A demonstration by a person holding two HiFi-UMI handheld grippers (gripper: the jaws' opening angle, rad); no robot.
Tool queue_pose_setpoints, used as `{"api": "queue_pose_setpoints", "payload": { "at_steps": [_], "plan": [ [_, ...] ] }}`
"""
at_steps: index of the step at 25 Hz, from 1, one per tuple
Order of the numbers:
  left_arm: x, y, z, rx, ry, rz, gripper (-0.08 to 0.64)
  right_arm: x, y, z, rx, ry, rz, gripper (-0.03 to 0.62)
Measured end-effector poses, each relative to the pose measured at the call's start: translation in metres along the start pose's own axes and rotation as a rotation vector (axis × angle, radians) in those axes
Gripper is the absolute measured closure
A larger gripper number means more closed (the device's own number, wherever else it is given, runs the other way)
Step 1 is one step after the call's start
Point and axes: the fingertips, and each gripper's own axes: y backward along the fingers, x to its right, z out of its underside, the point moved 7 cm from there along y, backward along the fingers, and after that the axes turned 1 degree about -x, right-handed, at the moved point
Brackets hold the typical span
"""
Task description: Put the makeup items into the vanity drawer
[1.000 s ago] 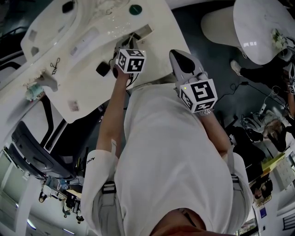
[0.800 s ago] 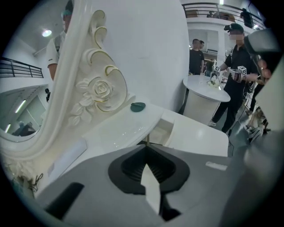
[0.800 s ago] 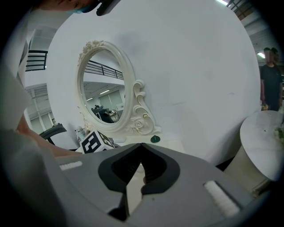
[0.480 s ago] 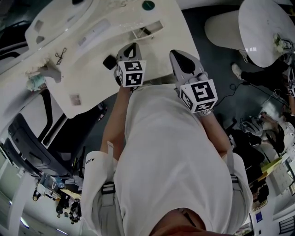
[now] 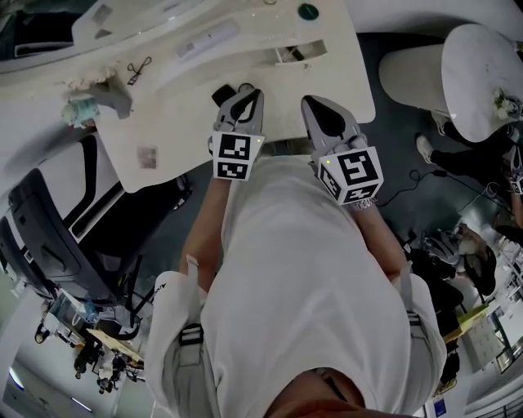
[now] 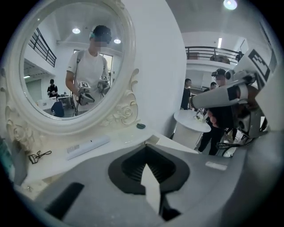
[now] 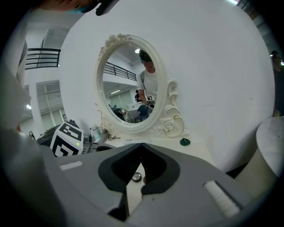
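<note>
The left gripper (image 5: 243, 93) is clenched shut with nothing in it. The right gripper (image 5: 310, 103) beside it is closed and empty too. Both hang over the near edge of the white vanity (image 5: 180, 122), pointing toward the oval mirror (image 6: 66, 66). A small black item (image 5: 221, 95) lies just beside the left one's tips. Farther in, the makeup things lie out on the top: a long white case (image 5: 208, 38), an eyelash curler (image 5: 139, 70) and a round green piece (image 5: 308, 11) near the back. The vanity drawer (image 5: 286, 55) stands open just past the right gripper's tips — something dark sits in it, too small to make out.
</note>
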Motion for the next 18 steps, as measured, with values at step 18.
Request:
{"api": "queue_pose_setpoints", "payload": {
  "at_steps": [18],
  "plan": [
    [-0.057, 0.129, 0.018, 0.167, 0.035, -0.105, 0.554, -0.108, -0.034, 0.0, 0.052, 0.053, -0.083, 0.584]
  ]
}}
